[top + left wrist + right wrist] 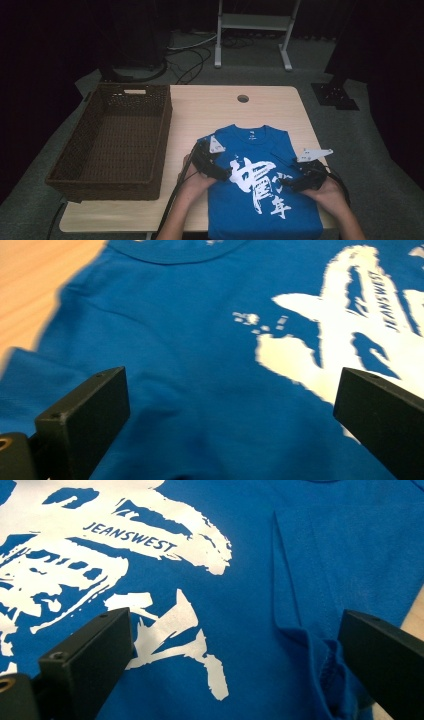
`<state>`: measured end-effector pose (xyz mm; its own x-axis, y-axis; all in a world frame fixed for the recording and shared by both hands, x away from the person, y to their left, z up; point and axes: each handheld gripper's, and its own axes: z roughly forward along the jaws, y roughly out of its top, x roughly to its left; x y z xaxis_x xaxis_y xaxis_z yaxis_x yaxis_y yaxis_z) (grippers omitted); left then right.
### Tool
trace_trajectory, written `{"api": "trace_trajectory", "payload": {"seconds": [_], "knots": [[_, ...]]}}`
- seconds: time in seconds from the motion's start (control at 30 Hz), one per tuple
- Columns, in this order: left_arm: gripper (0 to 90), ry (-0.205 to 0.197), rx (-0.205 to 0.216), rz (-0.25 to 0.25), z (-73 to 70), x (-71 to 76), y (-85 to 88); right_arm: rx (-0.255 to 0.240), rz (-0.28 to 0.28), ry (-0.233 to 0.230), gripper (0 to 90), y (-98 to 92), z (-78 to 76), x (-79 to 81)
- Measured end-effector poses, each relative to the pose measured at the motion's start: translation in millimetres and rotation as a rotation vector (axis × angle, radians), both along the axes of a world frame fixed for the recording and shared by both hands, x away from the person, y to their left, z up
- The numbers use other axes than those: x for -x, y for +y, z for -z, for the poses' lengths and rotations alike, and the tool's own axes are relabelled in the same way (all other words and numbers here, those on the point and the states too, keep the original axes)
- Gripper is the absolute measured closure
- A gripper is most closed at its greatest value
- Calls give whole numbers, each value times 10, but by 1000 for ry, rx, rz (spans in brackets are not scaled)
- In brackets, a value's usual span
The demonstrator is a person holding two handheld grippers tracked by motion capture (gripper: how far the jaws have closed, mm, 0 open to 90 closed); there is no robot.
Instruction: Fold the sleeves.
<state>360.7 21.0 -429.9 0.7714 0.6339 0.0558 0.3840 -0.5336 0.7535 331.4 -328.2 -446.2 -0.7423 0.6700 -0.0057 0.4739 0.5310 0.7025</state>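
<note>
Where folded, T-shirt [260, 200] sleeves hidden.

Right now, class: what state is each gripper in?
Left gripper: open, holding nothing, over the blue T-shirt.
Right gripper: open, holding nothing.

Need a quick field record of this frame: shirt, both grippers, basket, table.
shirt: blue T-shirt with white print, flat on table, sleeves folded in, hem over near edge
left gripper: open, over shirt's left side
right gripper: open, over shirt's right side, near a folded sleeve
basket: brown wicker basket, empty, left of shirt
table: light wood, round hole near far edge
</note>
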Motion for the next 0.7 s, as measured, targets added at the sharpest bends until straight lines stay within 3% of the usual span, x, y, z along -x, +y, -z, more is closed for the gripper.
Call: {"api": "trace_trajectory", "payload": {"seconds": [0.2, 0.33, 0.4, 0.5, 0.7], "knots": [[11, 5, 45, -22, -63, -197, 119, -1, 0, -1, 18, -1, 1, 0], [10, 7, 53, -44, -66, -307, 195, -1, -1, -2, 18, -2, 1, 0], [11, -5, 52, -66, -75, -360, 237, -1, -1, -1, 18, -2, 1, 0], [10, 7, 42, -93, -78, -437, 286, 0, -1, -1, 18, -4, 0, 0], [11, 21, 30, -106, -33, -519, 325, 5, 2, 3, 18, -45, -4, 4]]}}
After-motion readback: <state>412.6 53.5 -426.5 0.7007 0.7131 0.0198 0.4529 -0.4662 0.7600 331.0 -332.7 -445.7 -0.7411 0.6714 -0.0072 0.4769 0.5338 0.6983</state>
